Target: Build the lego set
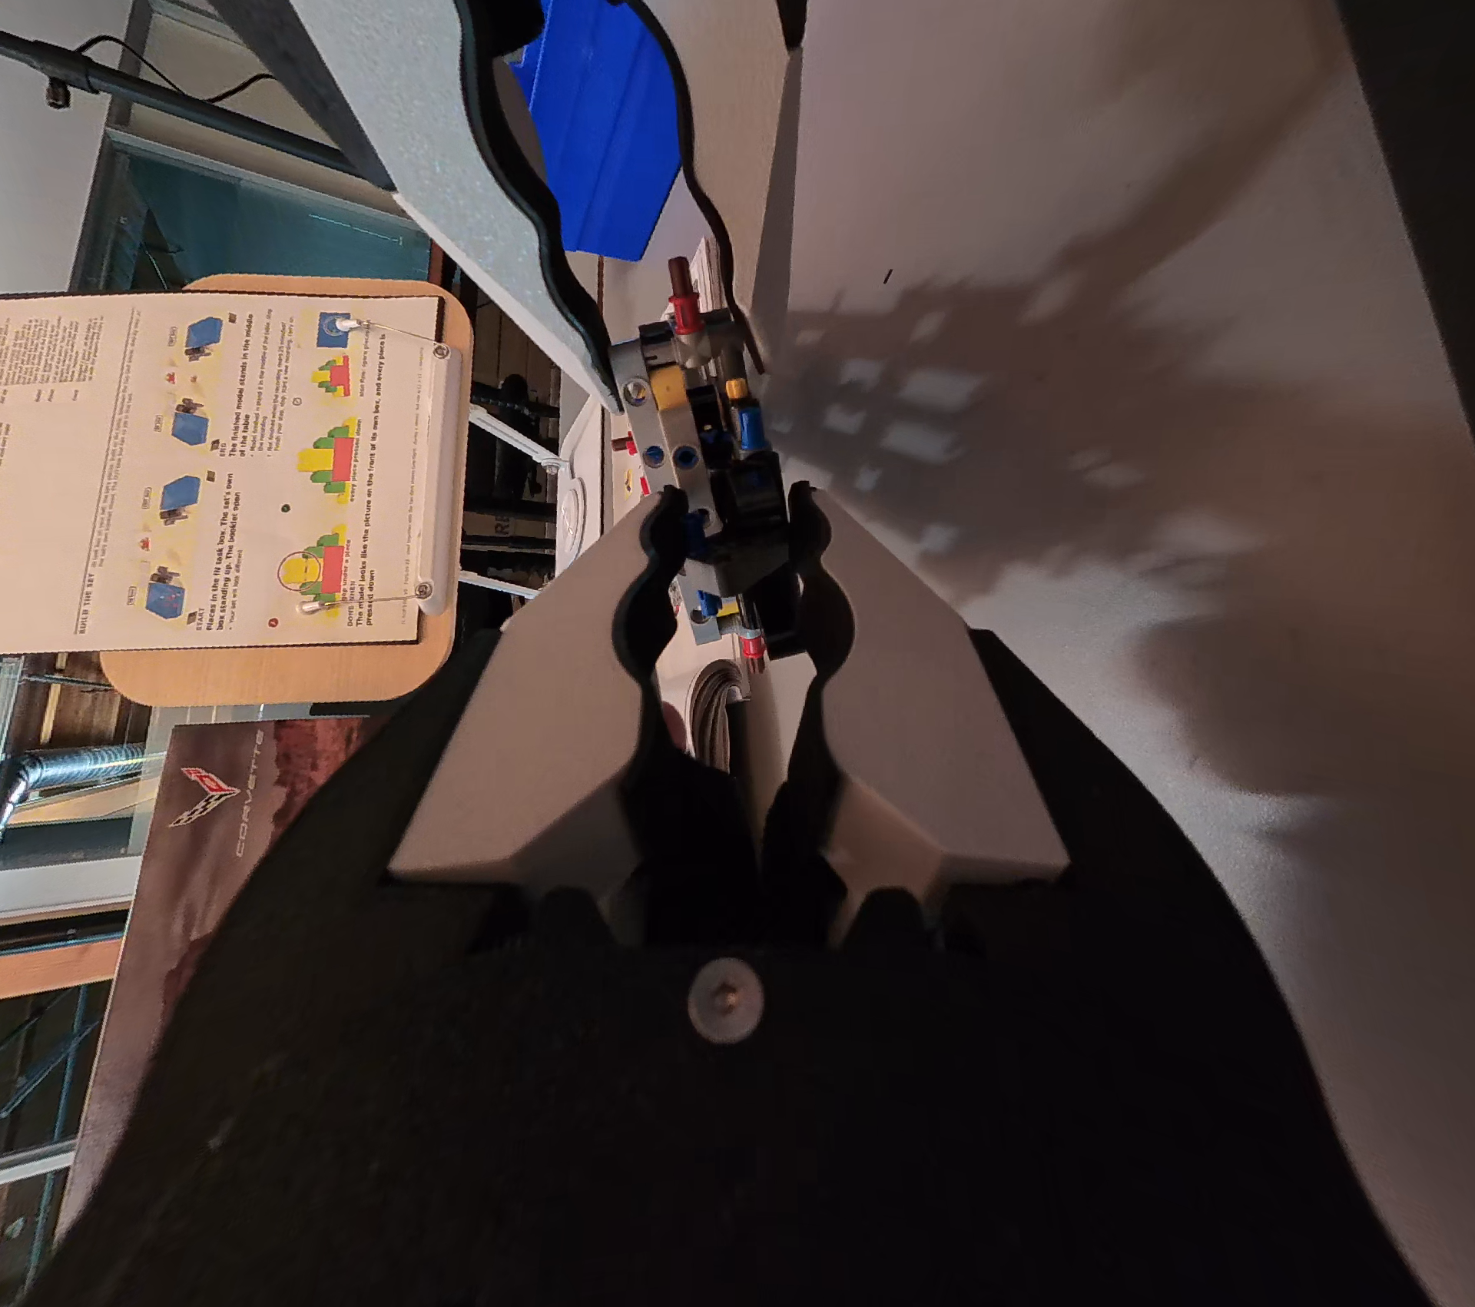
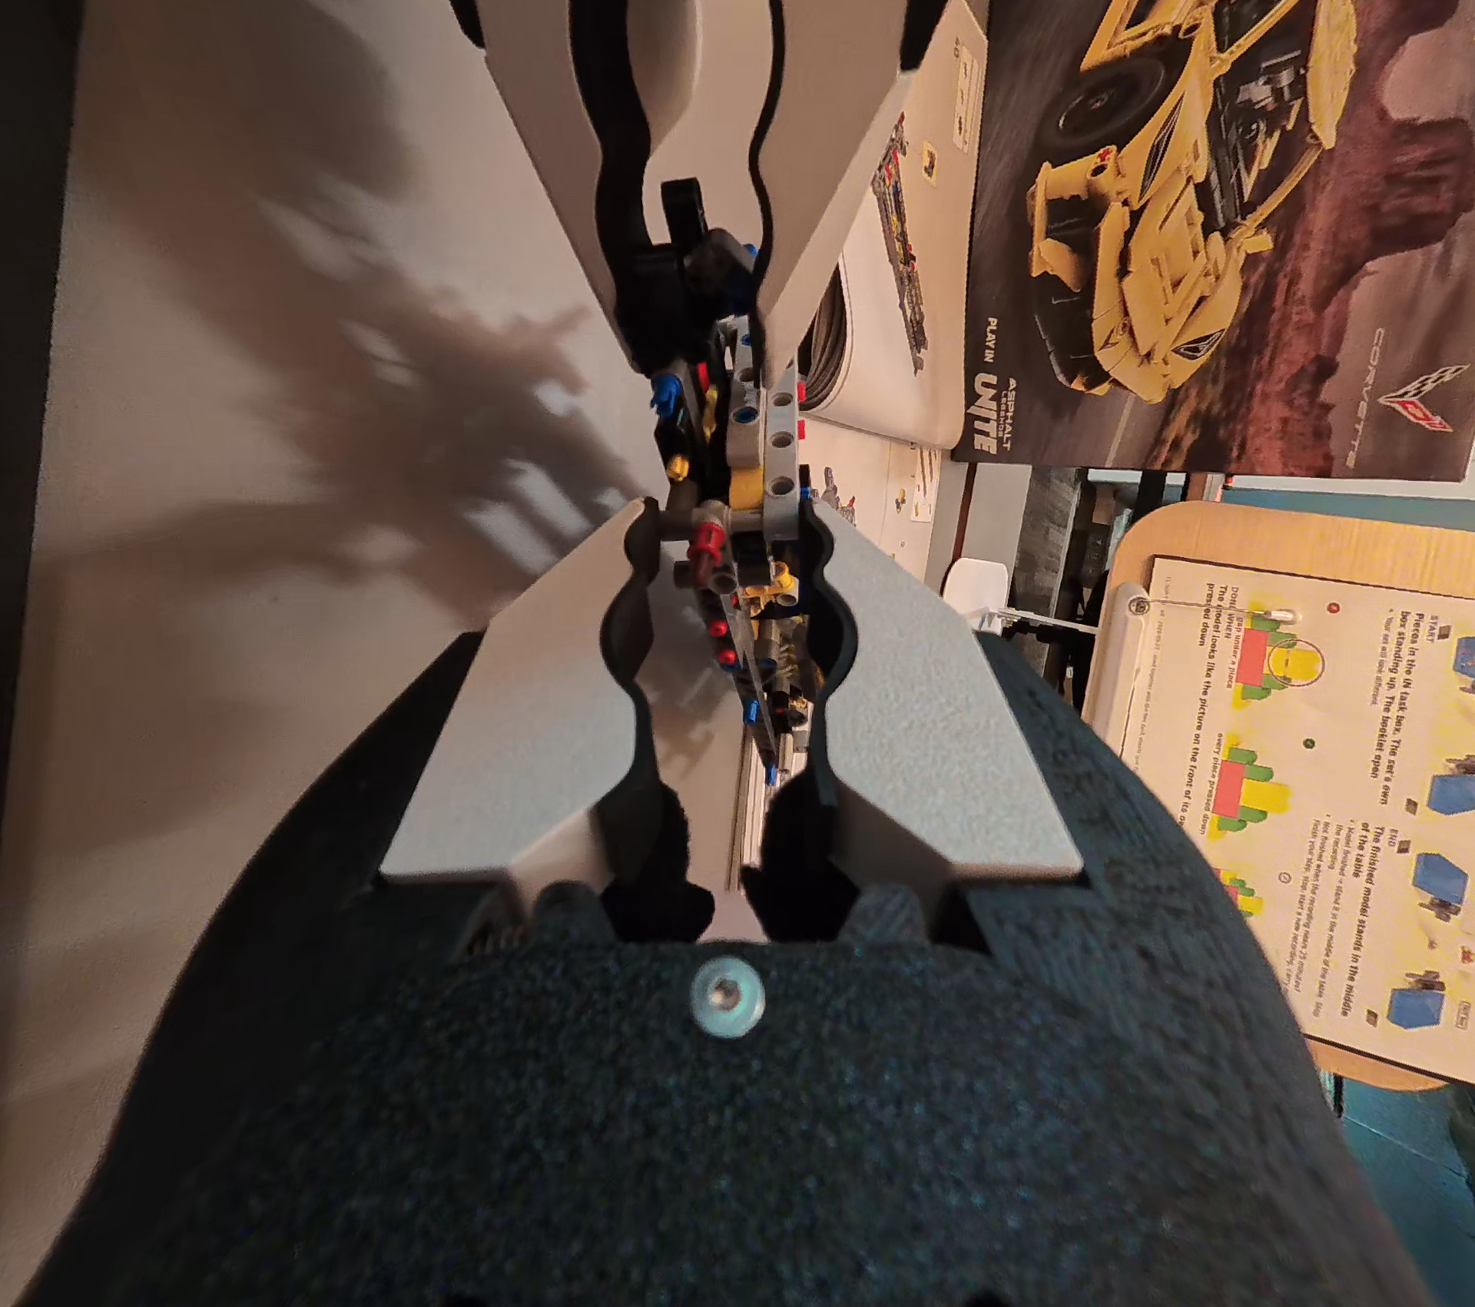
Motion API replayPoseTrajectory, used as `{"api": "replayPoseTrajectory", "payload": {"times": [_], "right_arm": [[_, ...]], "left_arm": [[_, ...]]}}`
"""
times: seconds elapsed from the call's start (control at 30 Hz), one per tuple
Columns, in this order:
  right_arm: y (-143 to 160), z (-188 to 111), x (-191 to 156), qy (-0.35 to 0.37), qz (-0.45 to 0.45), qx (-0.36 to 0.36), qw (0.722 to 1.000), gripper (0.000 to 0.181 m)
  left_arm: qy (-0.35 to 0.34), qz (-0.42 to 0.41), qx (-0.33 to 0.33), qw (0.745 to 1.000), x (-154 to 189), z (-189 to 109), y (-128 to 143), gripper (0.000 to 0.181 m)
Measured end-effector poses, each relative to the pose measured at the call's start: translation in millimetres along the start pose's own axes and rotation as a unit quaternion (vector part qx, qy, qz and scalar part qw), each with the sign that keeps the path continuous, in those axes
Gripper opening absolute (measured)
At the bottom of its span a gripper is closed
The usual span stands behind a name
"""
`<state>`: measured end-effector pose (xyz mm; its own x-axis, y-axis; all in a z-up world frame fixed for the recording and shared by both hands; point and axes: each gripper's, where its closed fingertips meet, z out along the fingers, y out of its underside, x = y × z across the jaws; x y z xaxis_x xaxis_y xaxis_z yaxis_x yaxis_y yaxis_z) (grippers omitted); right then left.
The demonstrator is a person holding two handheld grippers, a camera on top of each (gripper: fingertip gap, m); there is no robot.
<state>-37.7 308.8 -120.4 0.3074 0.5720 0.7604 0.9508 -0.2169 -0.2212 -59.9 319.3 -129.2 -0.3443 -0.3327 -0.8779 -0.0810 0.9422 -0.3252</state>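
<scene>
A partly built Lego model [image 1: 702, 422] of grey beams with black, yellow, blue and red pins is held just above the white table [image 1: 1077, 191]. My left gripper [image 1: 734, 510] is shut on its black near end. My right gripper [image 1: 682, 366] comes in from the far side and is shut on the other end. In the right wrist view the model [image 2: 750, 438] runs between my right gripper [image 2: 726, 526], shut on its grey and yellow end, and my left gripper [image 2: 706, 351] opposite. The model's shadow falls on the table [image 2: 239, 231].
A blue bin [image 1: 607, 111] stands behind the right gripper. A wooden board with an instruction sheet [image 1: 239, 470] [image 2: 1317, 750] stands at the table's side. The set's box [image 1: 207, 830] [image 2: 1197, 151] stands upright beside it, with an open booklet [image 2: 878, 311] lying below. Only a small space, under 4 cm, lies between the two pairs of fingers.
</scene>
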Motion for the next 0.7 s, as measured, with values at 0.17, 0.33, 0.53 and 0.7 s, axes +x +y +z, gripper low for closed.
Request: {"api": "replayPoseTrajectory", "payload": {"times": [0.17, 0.33, 0.53, 0.7], "right_arm": [[-0.3, 1.1, -0.5, -0.003, 0.006, 0.001, 1.0, 0.033], [0.6, 1.4, -1.5, 0.013, -0.038, -0.008, 0.999, 0.032], [2.6, 0.1, -1.4, 0.011, -0.042, -0.015, 0.999, 0.032], [4.4, -0.3, -1.7, 0.016, -0.06, -0.022, 0.998, 0.032]], "left_arm": [[-0.002, 0.004, -0.003, 1.0, 1.0, 0.6, 0.9, 0.024], [-0.001, 0.007, -0.006, 1.0, 1.6, 1.6, 0.3, 0.024], [-0.002, 0.005, -0.004, 1.0, 1.6, 1.6, -1.5, 0.024], [0.001, 0.005, -0.003, 1.0, 2.5, 1.6, -3.9, 0.023]]}}
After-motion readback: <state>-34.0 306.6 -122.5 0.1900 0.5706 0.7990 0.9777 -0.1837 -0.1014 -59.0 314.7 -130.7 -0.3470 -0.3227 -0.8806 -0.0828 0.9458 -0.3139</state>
